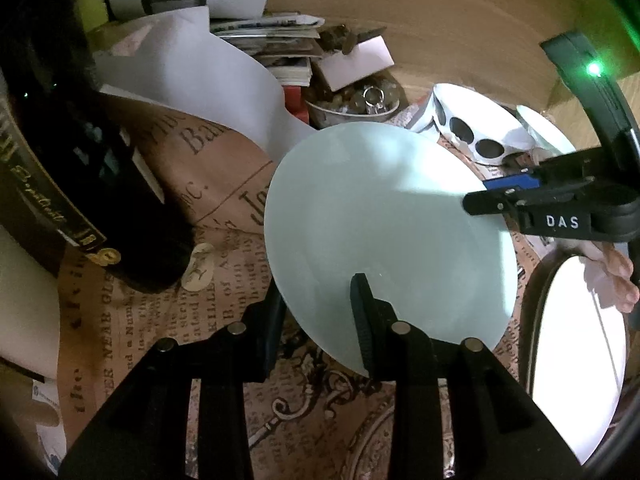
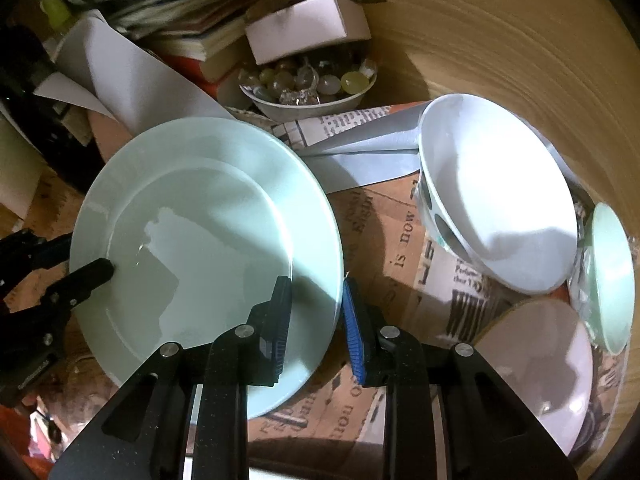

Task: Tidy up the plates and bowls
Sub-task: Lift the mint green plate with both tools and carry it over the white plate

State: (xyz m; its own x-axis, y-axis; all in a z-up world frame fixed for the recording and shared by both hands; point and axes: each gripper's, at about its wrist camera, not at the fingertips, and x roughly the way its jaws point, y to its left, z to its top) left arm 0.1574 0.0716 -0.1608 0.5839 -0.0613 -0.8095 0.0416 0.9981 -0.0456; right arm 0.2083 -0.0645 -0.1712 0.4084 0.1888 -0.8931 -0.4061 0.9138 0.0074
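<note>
Left wrist view: the left gripper [image 1: 320,312] is clamped on the near edge of the pale green plate [image 1: 384,216], one finger above its face and the other below its rim. The plate tilts above a table covered in brown newsprint-patterned paper [image 1: 192,320]. At the plate's far right edge the right gripper [image 1: 486,196] reaches in from the right, one black finger over the plate and a blue-padded one at its rim. To the left of the left gripper's fingers lies a dark bottle [image 1: 100,168] on its side. Beyond the plate are a curled white sheet [image 1: 208,80], a stack of papers and books [image 1: 280,48] and a bowl of glass beads [image 1: 356,102]. Beyond the right gripper sits a white bowl with black dots [image 1: 472,120]. Low on the right a bright white plate [image 1: 580,352] has a dark rim; part of a hand [image 1: 616,276] shows above it. A pale wooden wall [image 1: 400,8] curves behind.

Right wrist view: the right gripper [image 2: 316,312] straddles the plate's [image 2: 208,216] near right rim, one finger over the face, the blue pad [image 2: 354,328] just outside the edge. Whether the pads actually press on the rim is hard to tell; a narrow gap seems visible. The left gripper [image 2: 90,272] grips the opposite edge. Right of the fingers are the white bowl [image 2: 500,192], tipped on its side, another white bowl [image 2: 548,360] and a small green dish [image 2: 612,276]. The bead bowl [image 2: 308,88] lies ahead, on the papered table [image 2: 384,232].
</note>
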